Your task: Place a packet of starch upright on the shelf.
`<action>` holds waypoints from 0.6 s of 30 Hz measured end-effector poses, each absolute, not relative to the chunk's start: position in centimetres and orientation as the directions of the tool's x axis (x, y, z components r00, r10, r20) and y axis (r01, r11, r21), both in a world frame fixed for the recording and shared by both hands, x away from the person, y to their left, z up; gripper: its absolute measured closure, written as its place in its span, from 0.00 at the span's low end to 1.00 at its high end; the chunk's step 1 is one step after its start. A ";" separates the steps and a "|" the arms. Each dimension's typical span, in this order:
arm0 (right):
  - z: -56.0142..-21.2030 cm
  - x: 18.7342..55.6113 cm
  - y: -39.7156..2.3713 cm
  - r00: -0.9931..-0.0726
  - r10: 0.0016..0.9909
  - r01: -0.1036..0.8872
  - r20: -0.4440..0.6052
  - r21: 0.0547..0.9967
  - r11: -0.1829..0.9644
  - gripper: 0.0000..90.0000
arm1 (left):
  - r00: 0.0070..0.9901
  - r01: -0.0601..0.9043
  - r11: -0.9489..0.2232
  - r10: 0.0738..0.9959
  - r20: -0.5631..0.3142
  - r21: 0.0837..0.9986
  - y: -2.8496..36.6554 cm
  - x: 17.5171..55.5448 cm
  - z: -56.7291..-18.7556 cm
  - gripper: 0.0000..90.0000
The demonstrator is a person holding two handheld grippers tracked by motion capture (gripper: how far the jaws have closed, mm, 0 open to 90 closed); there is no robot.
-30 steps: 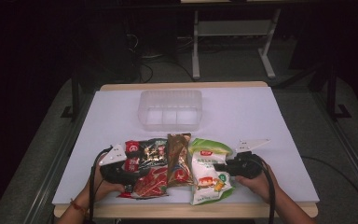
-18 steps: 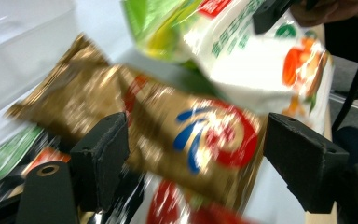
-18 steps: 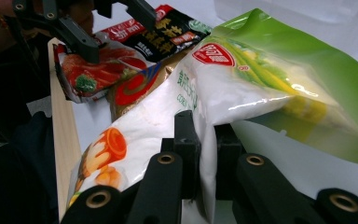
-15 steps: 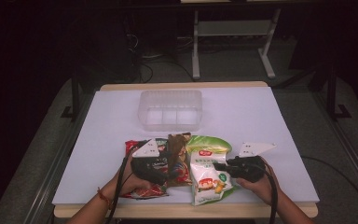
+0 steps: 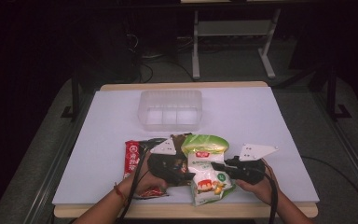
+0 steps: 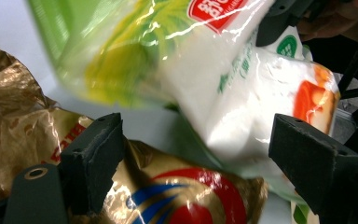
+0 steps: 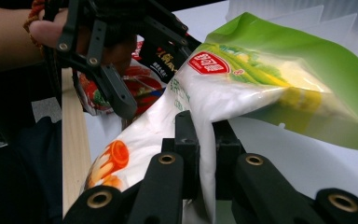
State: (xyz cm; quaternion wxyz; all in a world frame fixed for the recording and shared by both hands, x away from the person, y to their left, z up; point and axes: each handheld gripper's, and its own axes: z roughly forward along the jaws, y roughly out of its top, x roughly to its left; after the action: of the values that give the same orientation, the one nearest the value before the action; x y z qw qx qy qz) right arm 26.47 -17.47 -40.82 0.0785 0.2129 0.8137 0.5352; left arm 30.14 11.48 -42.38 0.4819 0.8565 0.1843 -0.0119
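Note:
A green-and-white snack bag [image 5: 207, 161] lies near the table's front edge. My right gripper [image 5: 216, 166] comes in from its right and is shut on the bag's edge [image 7: 205, 140]; its green top [image 7: 284, 79] lifts away behind. My left gripper [image 5: 186, 175] sits just left of that bag, over a gold-brown bag [image 6: 168, 191]. Its jaws have just been opening. The pads [image 6: 95, 154] stand wide apart and press on nothing. The white bag [image 6: 223, 88] and the gold bag show between them. A red bag [image 5: 133, 156] lies under the left hand.
A clear plastic container [image 5: 170, 109] stands empty at the back middle of the white tabletop [image 5: 261, 121]. The table's wooden front edge [image 7: 72, 154] is close to both hands. A metal stand [image 5: 233, 32] is on the floor beyond the table.
My left gripper has moved right, from over the red bag to beside the green-and-white bag, and its jaws have spread a little. The right gripper has kept still on its bag.

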 end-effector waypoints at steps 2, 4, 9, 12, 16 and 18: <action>-40.7 26.4 -17.4 -0.899 0.427 0.255 0.094 0.906 0.338 0.93 | 0.932 0.329 -0.462 0.298 -0.205 0.824 11.4 30.2 -42.4 0.18; -40.6 26.3 -17.1 -0.903 0.421 0.244 0.087 0.910 0.336 0.93 | 0.933 0.328 -0.460 0.295 -0.206 0.826 11.4 30.1 -42.4 0.18; -40.5 26.3 -16.9 -0.910 0.408 0.224 0.074 0.916 0.333 0.93 | 0.938 0.315 -0.457 0.282 -0.200 0.831 11.2 30.0 -42.3 0.18; -40.4 26.3 -16.7 -0.915 0.398 0.215 0.070 0.918 0.333 0.93 | 0.940 0.308 -0.451 0.279 -0.195 0.838 10.9 30.0 -42.1 0.19; -40.2 26.2 -16.7 -0.920 0.386 0.203 0.063 0.921 0.334 0.93 | 0.937 0.322 -0.429 0.275 -0.217 0.844 11.0 30.2 -42.0 0.27; -40.2 26.2 -16.6 -0.921 0.384 0.200 0.060 0.920 0.336 0.93 | 0.937 0.324 -0.426 0.269 -0.224 0.845 11.1 30.3 -42.0 0.29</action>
State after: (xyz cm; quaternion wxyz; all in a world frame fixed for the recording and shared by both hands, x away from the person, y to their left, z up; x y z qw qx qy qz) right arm 26.23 -16.63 -40.16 0.0840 0.1797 0.8131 0.5472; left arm 30.26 11.09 -41.96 0.5063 0.8438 0.1759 -0.0272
